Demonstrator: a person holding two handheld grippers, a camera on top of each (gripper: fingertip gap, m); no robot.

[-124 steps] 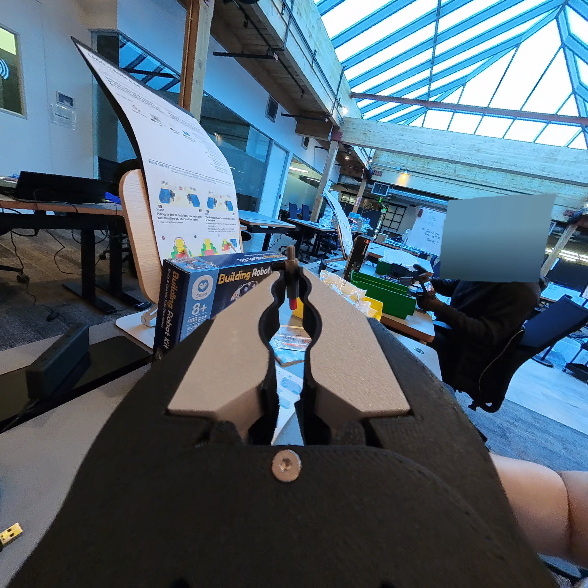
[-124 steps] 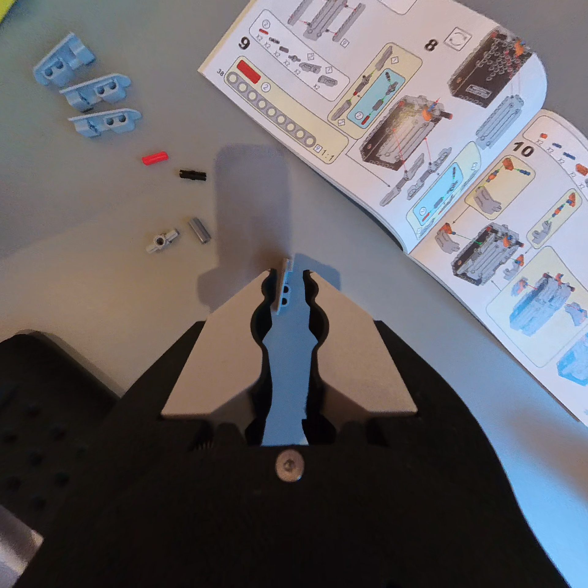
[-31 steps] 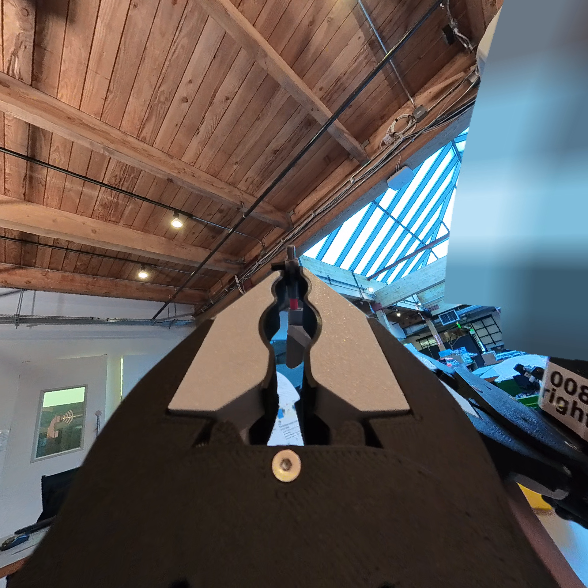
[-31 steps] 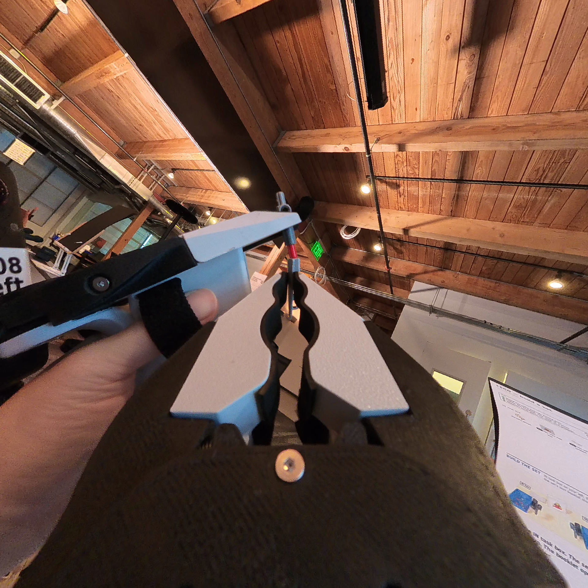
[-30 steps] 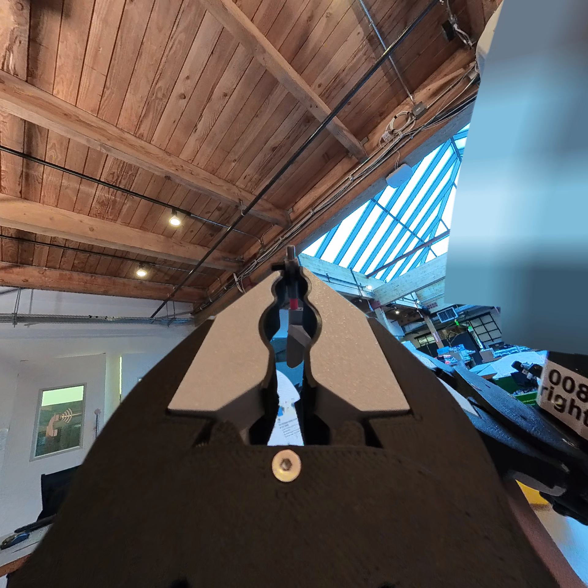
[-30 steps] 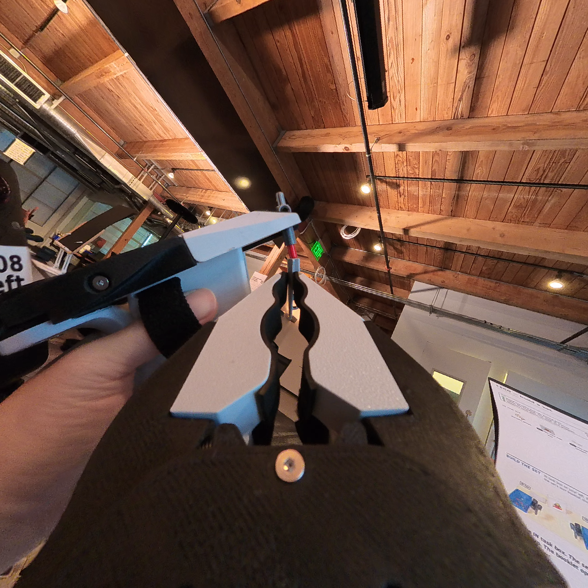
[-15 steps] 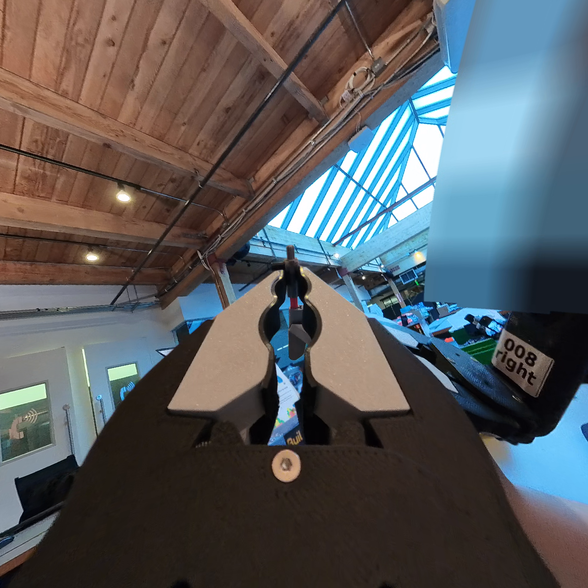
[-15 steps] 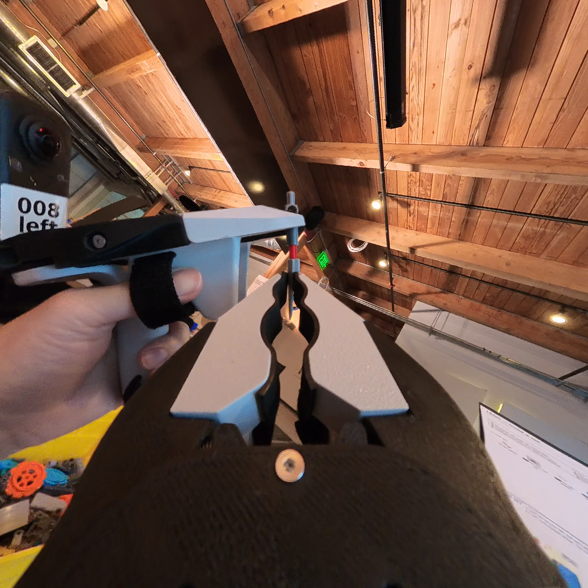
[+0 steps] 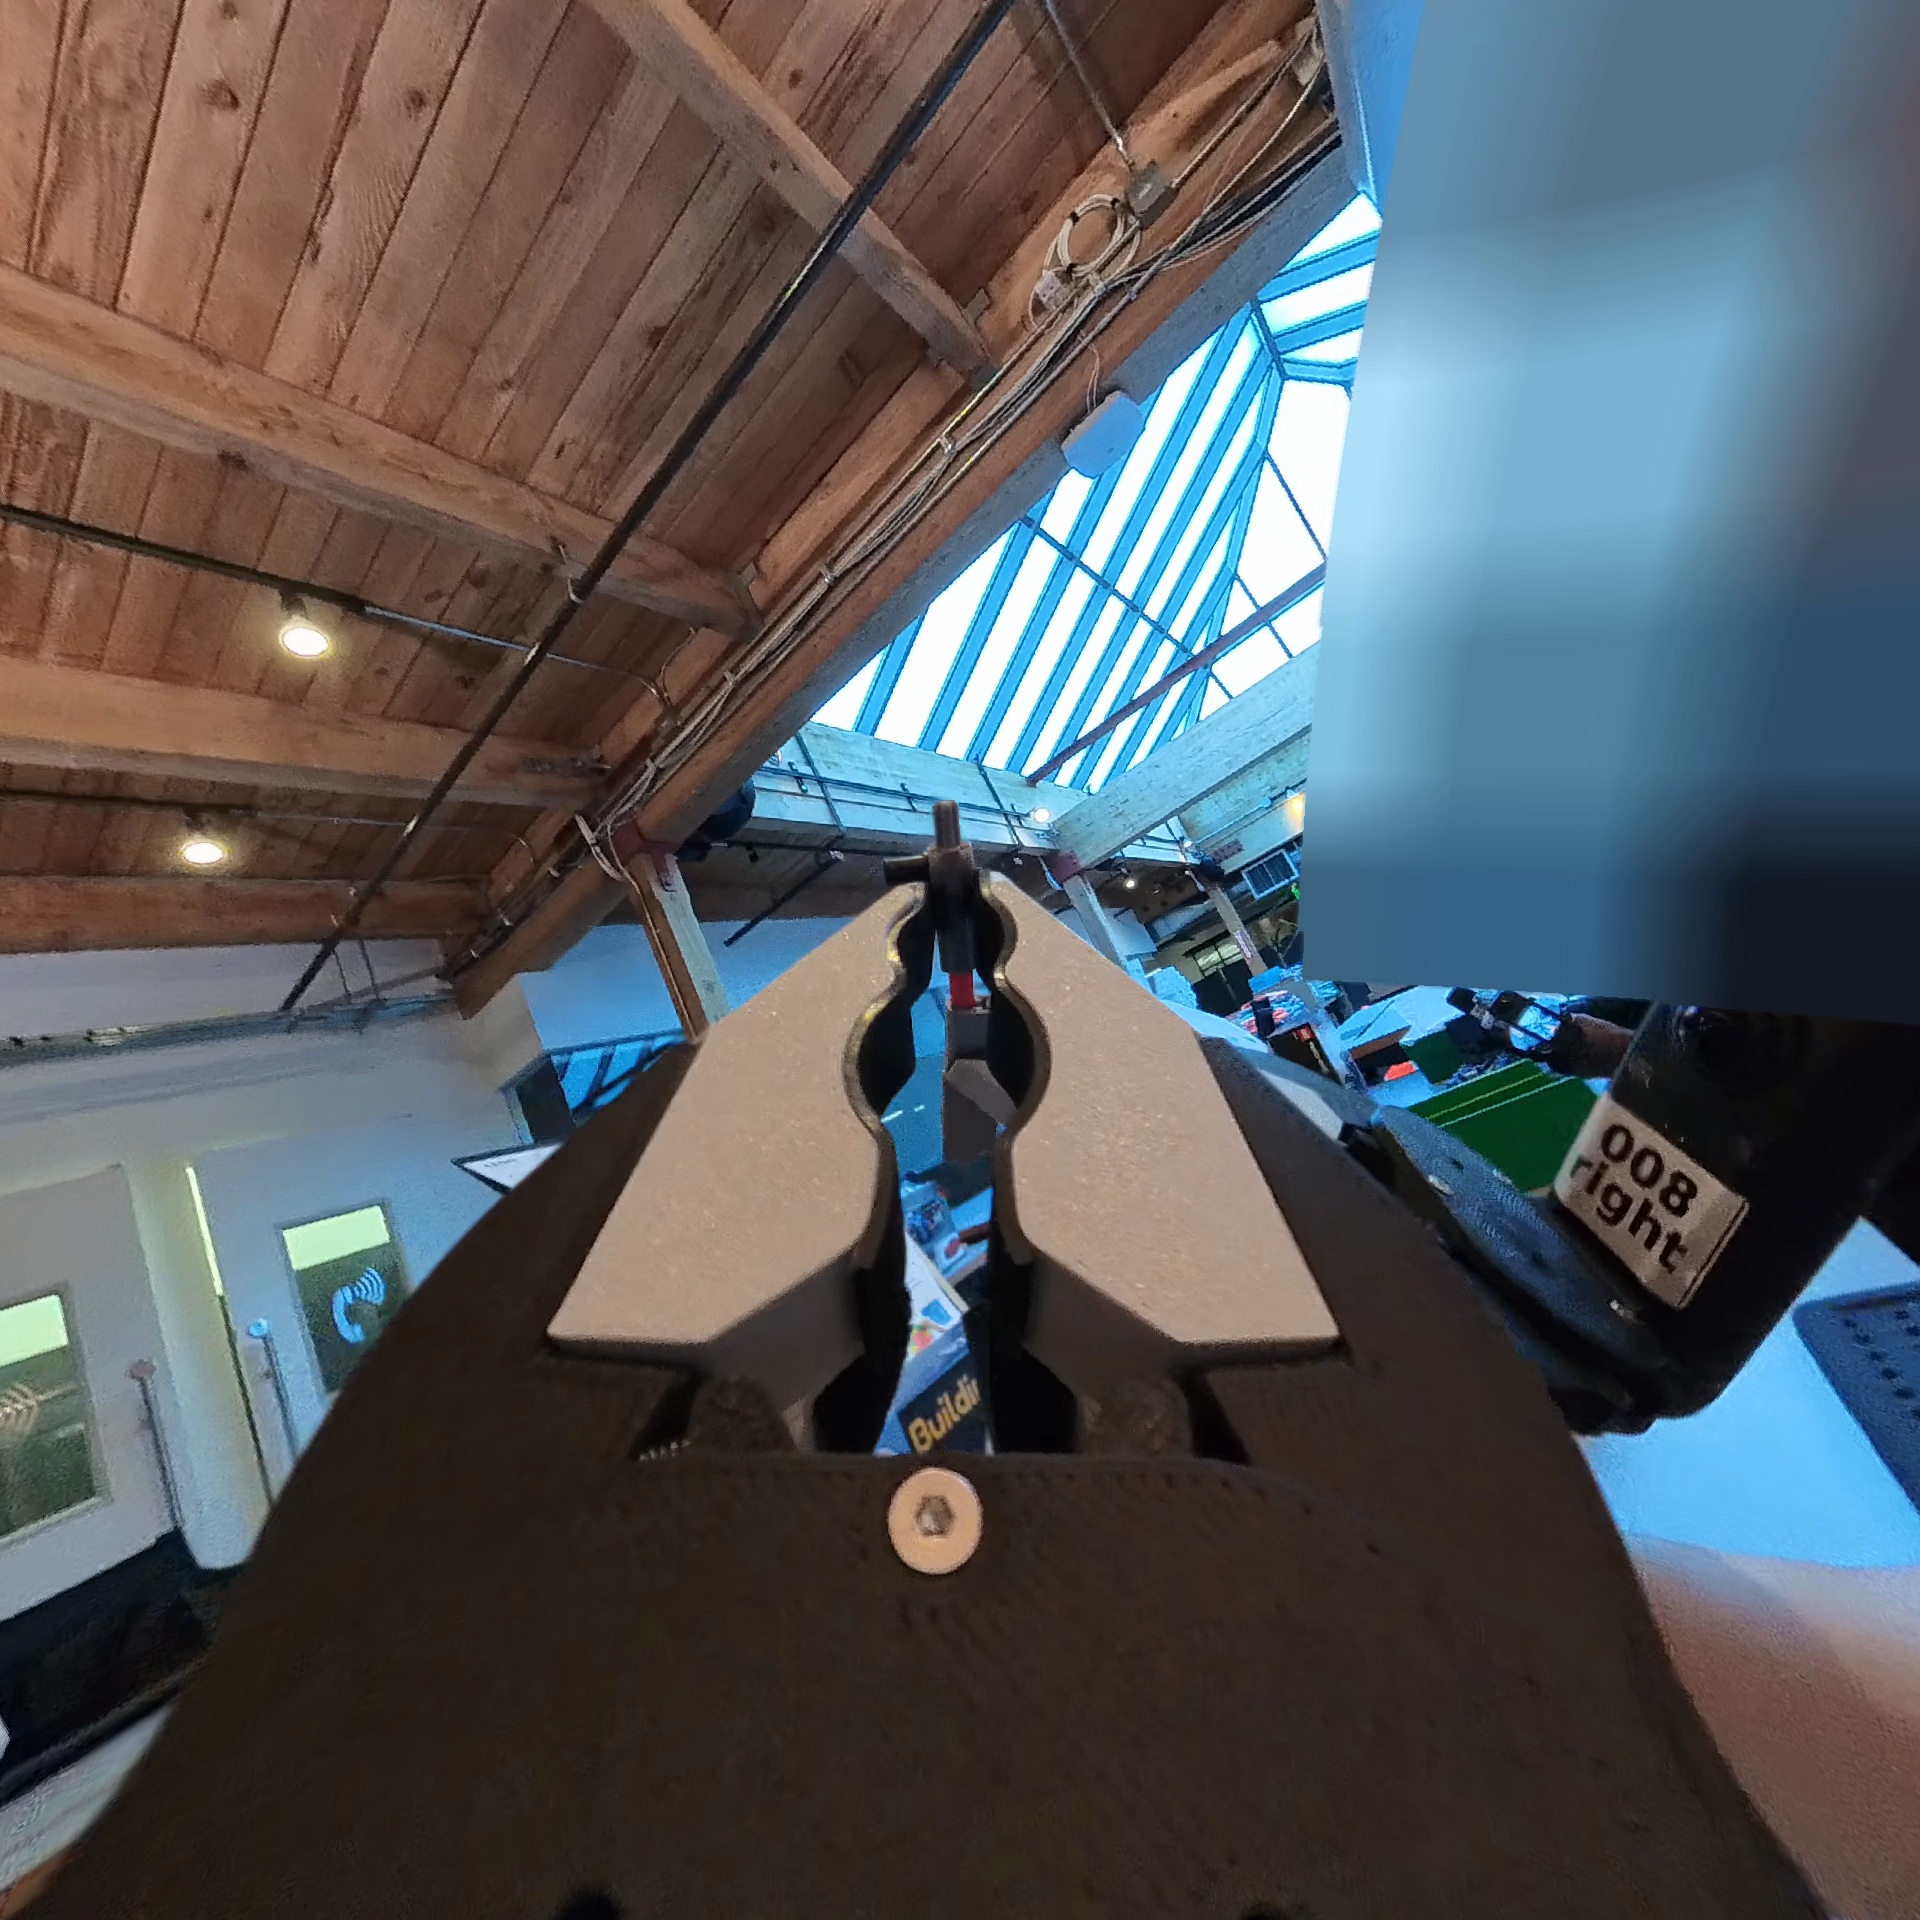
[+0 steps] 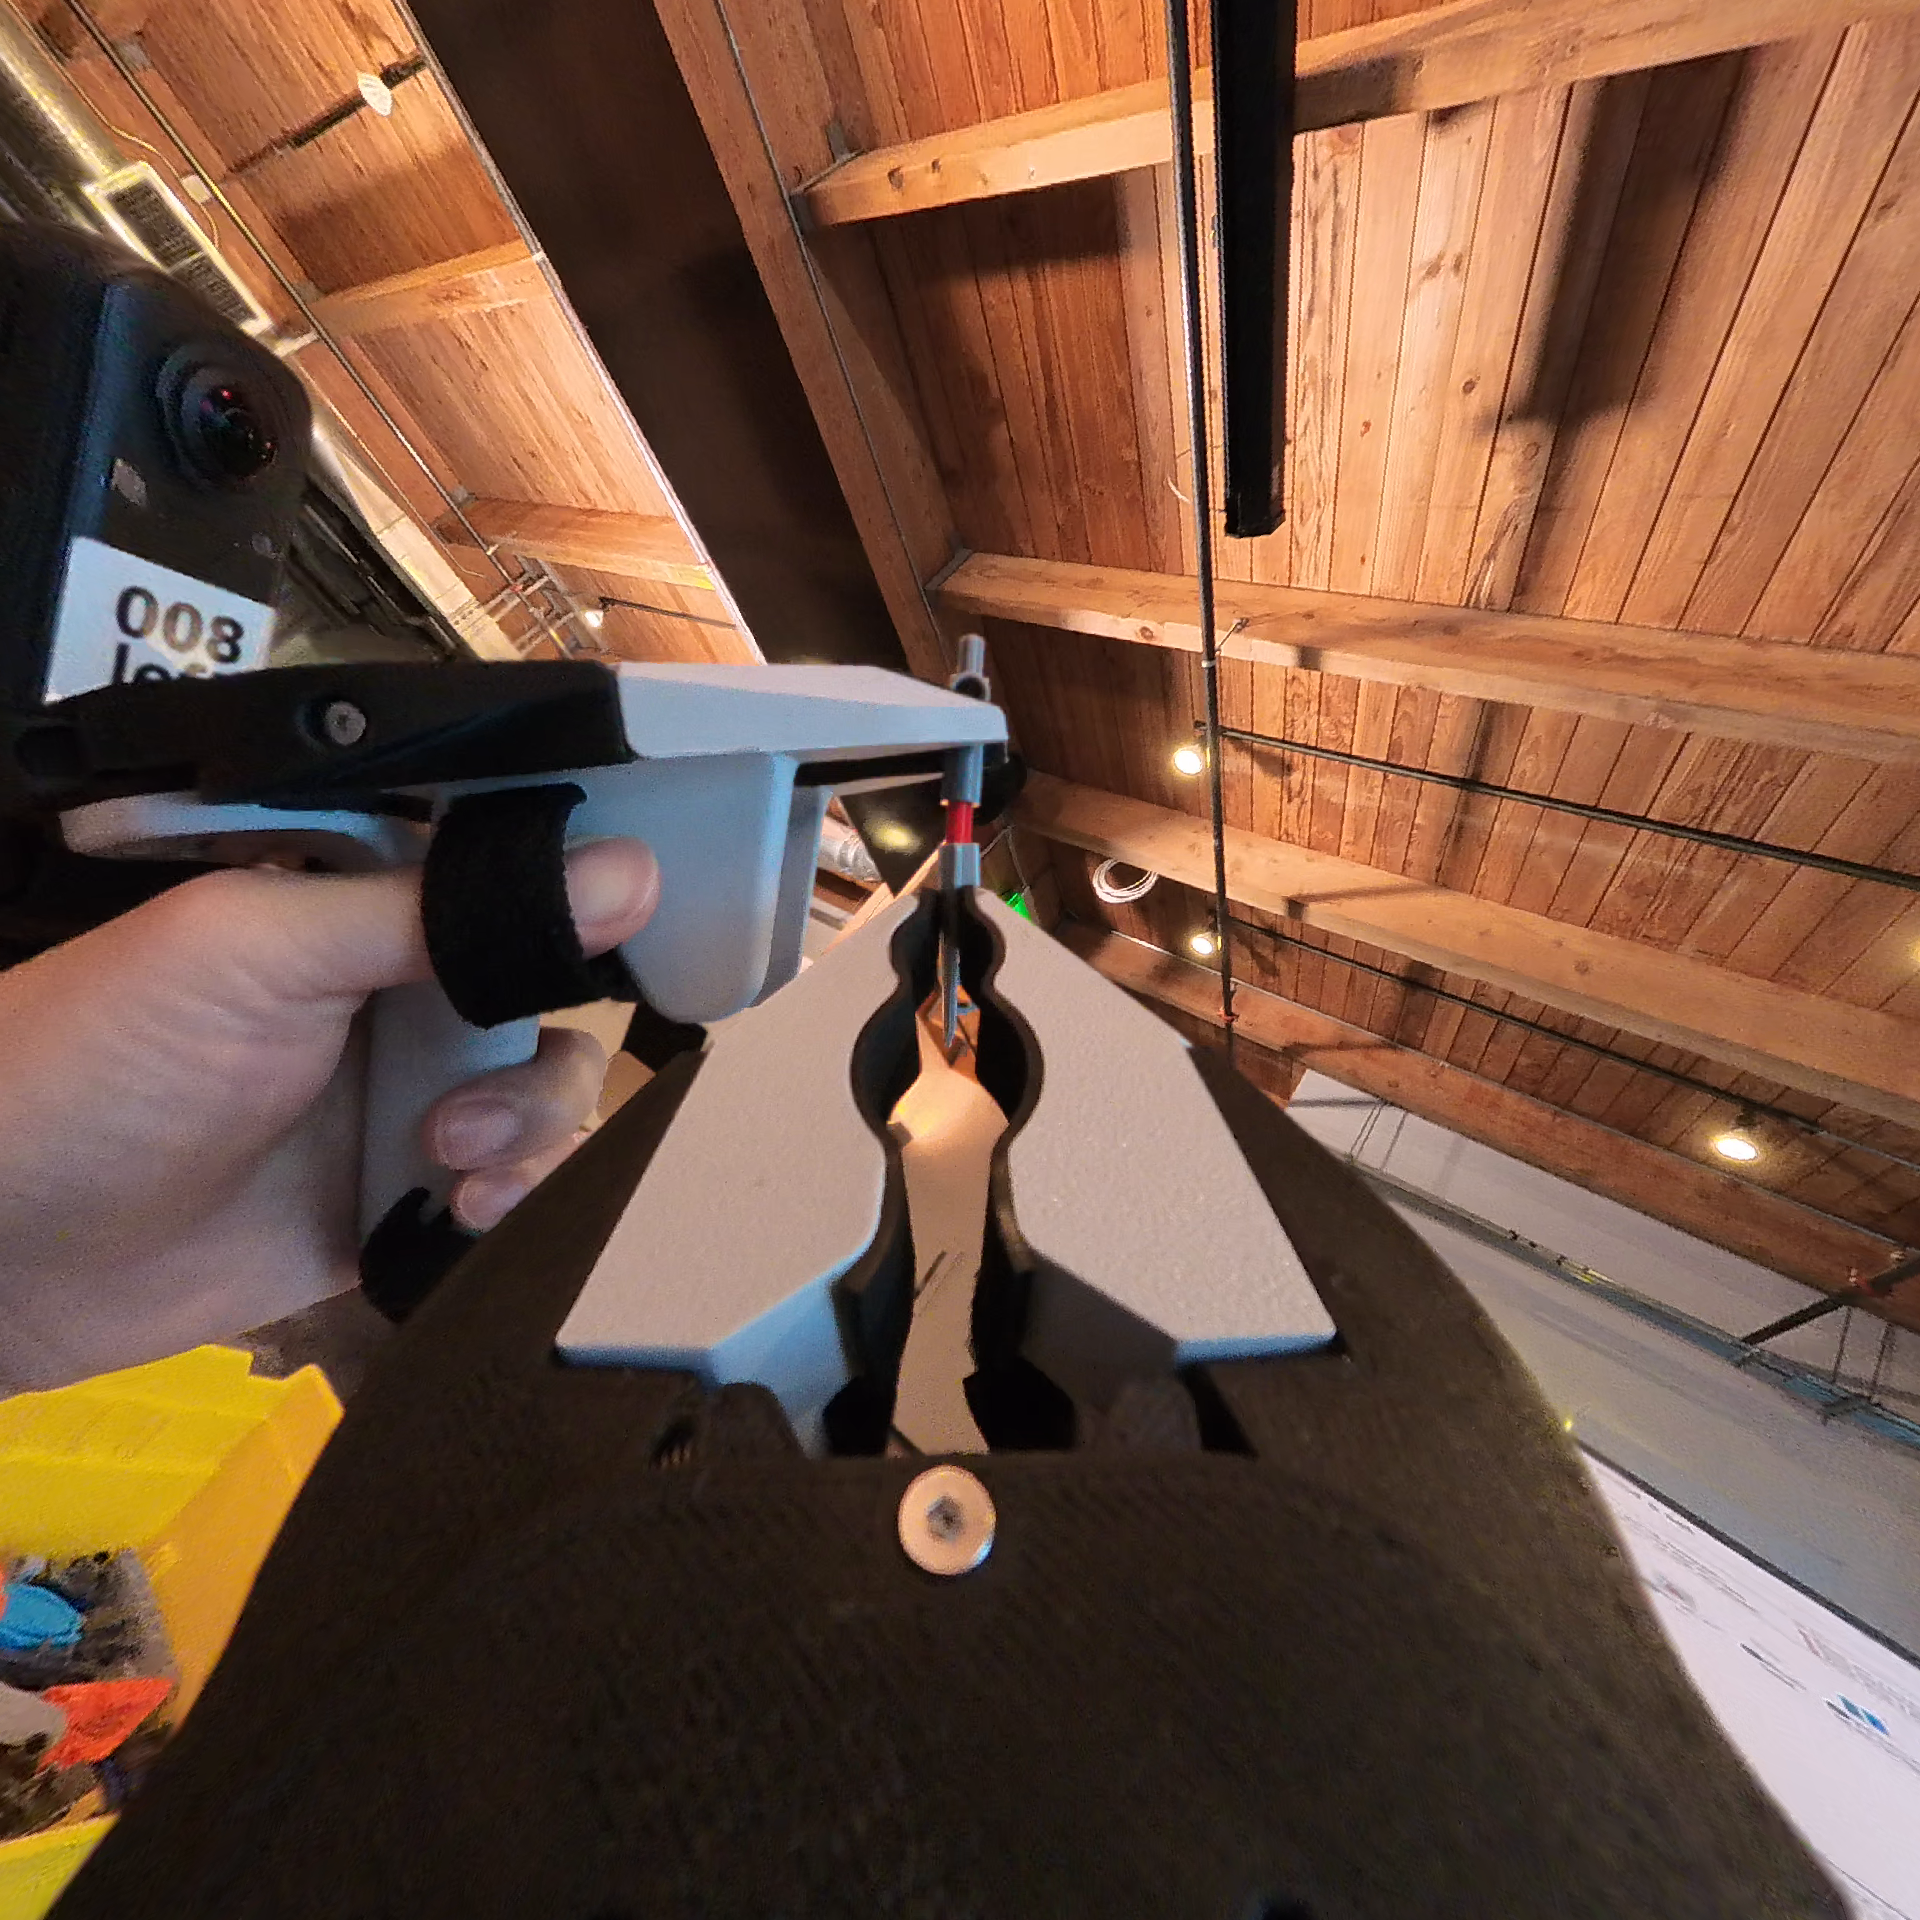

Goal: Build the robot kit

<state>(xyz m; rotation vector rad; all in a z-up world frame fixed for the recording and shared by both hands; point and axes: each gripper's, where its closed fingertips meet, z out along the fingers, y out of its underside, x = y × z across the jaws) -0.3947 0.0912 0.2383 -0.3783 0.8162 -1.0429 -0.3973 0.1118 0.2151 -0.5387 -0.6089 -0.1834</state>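
Note:
My left gripper [image 9: 948, 902] is shut on a small pin assembly [image 9: 962, 977] of a dark grey cross connector, a red pin and a grey sleeve. In the right wrist view the left gripper [image 10: 971, 732] reaches in level from the left with the pin assembly [image 10: 960, 819] standing upright in its tips. My right gripper [image 10: 951, 914] is shut on a thin grey-blue flat piece [image 10: 950, 987], seen edge-on. The assembly's lower grey end touches the top of that piece. The flat piece [image 9: 977, 1086] also shows between the left fingers. Both grippers are held up, pointing toward the wooden ceiling.
A person's hand [image 10: 208, 1049] grips the left tool's handle. A yellow bin [image 10: 156, 1455] with loose coloured parts is at the lower left. A white instruction sheet [image 10: 1787, 1662] is at the lower right. The right tool's body [image 9: 1662, 1195], green bins [image 9: 1496, 1117] and a forearm [image 9: 1787, 1704] show in the left wrist view. Less than 4 cm separates the two grippers' tips.
About four seconds ago the right gripper held the flat piece over the table, apart from the left. Now both are raised with the parts touching. In the last second both views tilted slightly downward.

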